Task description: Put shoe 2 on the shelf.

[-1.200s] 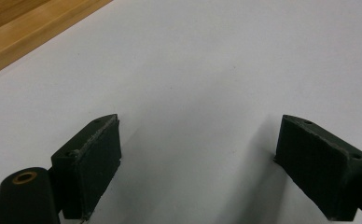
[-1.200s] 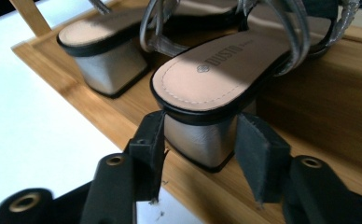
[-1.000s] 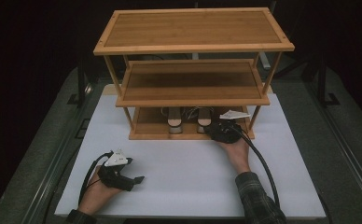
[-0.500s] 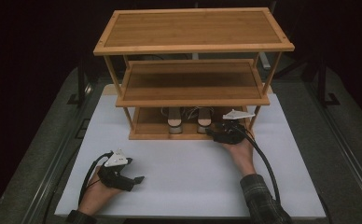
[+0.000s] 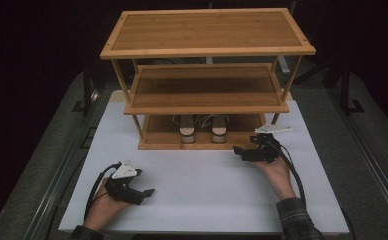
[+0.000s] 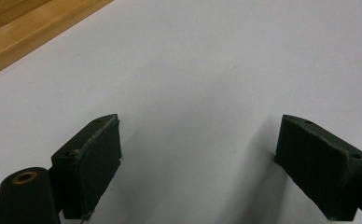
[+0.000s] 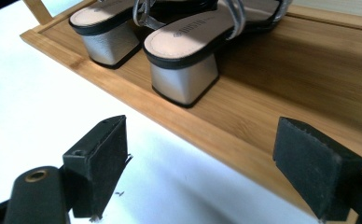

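Right hand-held gripper (image 5: 243, 151) sits just in front of the bottom tier of the three-tier bamboo shoe rack (image 5: 207, 50), its jaws having just been opening and now standing wide apart with nothing between them. Seen along its own jaws, the right gripper view shows the pair of silver block-heeled sandals with beige insoles (image 7: 179, 51) standing side by side on that lowest shelf, heels toward the camera, close to the front lip; the pads touch neither shoe. From this I judge that the placing step is finished: the sandals are set down on the rack and the right hand is backing clear of the shelf.

Left hand-held gripper (image 5: 141, 192) rests low over the white tabletop (image 5: 202, 190) near the front edge, well apart from the rack. Its jaws are spread wide too, with bare white surface between them and nothing held, and a corner of the rack's wooden base shows at the top left of its own view.

What comes next seems to call for little: the right hand should draw back without clipping the shelf's front rail or nudging the nearer heel, then settle on the tabletop as the left one has. Both shoes look upright and stable, so no correction appears needed.
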`<state>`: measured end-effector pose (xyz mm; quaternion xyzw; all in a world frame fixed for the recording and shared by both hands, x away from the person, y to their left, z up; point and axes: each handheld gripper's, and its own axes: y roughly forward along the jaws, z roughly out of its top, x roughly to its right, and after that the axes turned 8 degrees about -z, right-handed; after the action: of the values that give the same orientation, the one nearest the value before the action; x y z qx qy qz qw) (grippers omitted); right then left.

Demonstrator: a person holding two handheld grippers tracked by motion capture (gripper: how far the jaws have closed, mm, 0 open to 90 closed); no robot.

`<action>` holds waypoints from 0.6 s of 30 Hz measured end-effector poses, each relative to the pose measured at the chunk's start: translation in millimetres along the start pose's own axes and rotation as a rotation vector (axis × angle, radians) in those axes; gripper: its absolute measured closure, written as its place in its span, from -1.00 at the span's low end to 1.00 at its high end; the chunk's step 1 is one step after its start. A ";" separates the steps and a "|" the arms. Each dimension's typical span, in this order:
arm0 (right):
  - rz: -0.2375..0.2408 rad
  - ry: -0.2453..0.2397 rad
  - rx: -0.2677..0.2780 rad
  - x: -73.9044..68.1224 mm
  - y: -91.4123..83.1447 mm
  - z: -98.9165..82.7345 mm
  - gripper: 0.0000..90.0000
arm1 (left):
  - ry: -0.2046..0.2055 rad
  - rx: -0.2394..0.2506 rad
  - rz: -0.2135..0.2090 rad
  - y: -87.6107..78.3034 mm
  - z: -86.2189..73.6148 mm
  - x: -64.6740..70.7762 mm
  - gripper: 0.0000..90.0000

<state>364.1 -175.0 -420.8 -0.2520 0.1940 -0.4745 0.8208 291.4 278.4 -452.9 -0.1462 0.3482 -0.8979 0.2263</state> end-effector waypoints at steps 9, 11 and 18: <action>-0.023 -0.009 0.019 6.8 -25.9 -15.8 -0.71 | 0.000 0.001 0.001 -0.1 -0.1 0.2 -0.71; -0.031 -0.012 0.018 8.7 -35.0 -25.3 -0.82 | -0.001 0.000 -0.001 -0.1 -0.1 0.2 -0.71; -0.057 -0.009 -0.011 13.2 -59.2 -53.1 -0.98 | 0.000 -0.001 0.000 -0.1 -0.1 0.2 -0.71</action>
<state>300.4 -223.8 -428.8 -0.2643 0.1857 -0.4956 0.8063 291.1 278.5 -452.9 -0.1463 0.3486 -0.8977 0.2262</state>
